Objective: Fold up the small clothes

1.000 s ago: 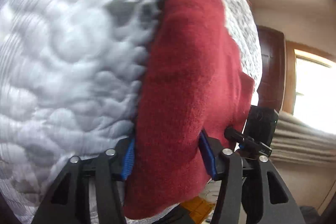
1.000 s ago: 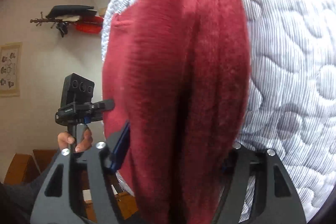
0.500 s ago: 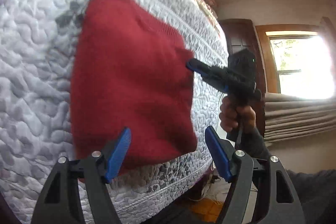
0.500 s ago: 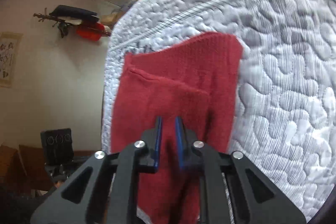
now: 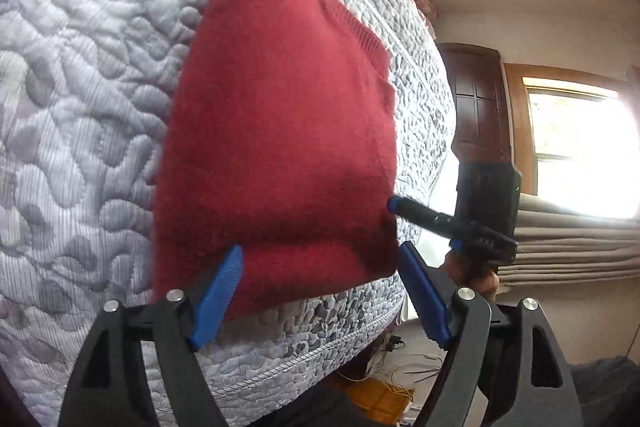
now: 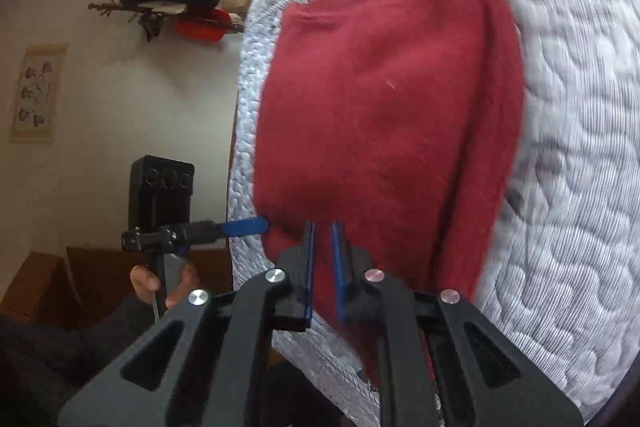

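Observation:
A red knit garment (image 5: 280, 131) lies folded on the white quilted mattress (image 5: 80, 115), close to the mattress edge. My left gripper (image 5: 320, 249) is open, and its blue fingers straddle the garment's near fold without pinching it. My right gripper (image 6: 323, 227) is shut on the near edge of the red garment (image 6: 384, 107), with red knit showing in the thin slit between its pads. In the left wrist view the right gripper (image 5: 394, 205) touches the garment's right corner. In the right wrist view the left gripper (image 6: 244, 227) reaches the garment's left side.
The mattress edge (image 5: 304, 359) with its corded seam runs just under the garment. A person's hand (image 6: 160, 283) holds the left gripper's handle. A dark wooden door (image 5: 476, 99), a bright window and a wall shelf (image 6: 172, 7) stand beyond the bed.
A second ago both grippers held the garment up close to the cameras. The left gripper let go, and the garment now lies on the mattress. The right gripper stays shut at its edge.

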Motion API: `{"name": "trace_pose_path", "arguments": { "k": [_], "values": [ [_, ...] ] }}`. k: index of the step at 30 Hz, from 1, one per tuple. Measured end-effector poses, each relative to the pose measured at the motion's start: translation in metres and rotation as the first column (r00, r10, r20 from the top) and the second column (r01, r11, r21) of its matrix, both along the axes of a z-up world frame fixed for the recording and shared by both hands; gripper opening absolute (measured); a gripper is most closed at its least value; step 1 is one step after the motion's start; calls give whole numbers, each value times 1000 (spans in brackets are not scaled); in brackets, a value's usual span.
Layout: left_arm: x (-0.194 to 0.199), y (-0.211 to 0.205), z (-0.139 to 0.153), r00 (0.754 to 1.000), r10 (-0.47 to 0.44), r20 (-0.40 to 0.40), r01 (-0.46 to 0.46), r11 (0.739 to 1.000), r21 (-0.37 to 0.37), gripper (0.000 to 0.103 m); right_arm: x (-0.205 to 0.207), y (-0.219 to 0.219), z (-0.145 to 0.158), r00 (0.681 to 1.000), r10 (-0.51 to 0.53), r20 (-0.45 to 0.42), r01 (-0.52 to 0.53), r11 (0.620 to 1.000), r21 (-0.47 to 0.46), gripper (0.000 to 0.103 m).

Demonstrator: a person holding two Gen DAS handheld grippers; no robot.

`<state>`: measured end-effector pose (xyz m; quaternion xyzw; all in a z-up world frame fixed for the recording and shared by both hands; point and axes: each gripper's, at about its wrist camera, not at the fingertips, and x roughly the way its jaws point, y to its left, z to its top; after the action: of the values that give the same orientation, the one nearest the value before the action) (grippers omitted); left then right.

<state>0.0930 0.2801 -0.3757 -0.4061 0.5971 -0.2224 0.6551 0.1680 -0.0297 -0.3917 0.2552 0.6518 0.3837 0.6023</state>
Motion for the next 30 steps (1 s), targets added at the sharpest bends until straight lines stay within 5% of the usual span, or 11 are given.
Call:
{"name": "trace_pose_path", "arguments": {
  "k": [3, 6, 9, 11, 13, 16, 18, 20, 23, 30],
  "values": [
    [0, 6, -24, 997, 47, -54, -51, 996, -73, 79, 5, -29, -33, 992, -103, -75, 103, 995, -6, 0],
    [0, 6, -26, 994, 78, -76, -86, 991, -105, 80, -6, -37, -14, 991, -126, -43, 126, 992, -12, 0],
    [-11, 7, -11, 993, 90, -80, -97, 991, -91, 86, -26, -42, 25, 988, -151, 33, 152, 988, -38, 17],
    [-24, 5, 7, 993, 95, -74, -98, 994, -39, 93, -44, -41, 59, 982, -155, 105, 166, 980, -113, 47],
    [-41, -2, 39, 996, 70, -50, -67, 996, 61, 99, -68, -34, 99, 967, -138, 215, 192, 947, -257, 78],
    [-72, -13, 103, 998, 42, 53, -53, 971, 234, 99, -110, -18, 158, 931, -56, 360, 221, 873, -435, 93],
    [-98, -25, 152, 992, 37, 123, -80, 928, 365, 99, -140, -13, 198, 901, -15, 434, 269, 804, -530, 95],
    [-123, -40, 200, 980, 20, 197, -115, 865, 488, 99, -163, -17, 229, 872, -5, 490, 309, 781, -542, 98],
    [-159, -53, 262, 953, -6, 302, -175, 802, 571, 99, -198, -14, 277, 839, 0, 544, 352, 763, -542, 98],
    [-207, -72, 338, 925, -32, 377, -215, 775, 594, 99, -249, 1, 352, 786, -2, 618, 417, 739, -529, 99]
  ]
}}
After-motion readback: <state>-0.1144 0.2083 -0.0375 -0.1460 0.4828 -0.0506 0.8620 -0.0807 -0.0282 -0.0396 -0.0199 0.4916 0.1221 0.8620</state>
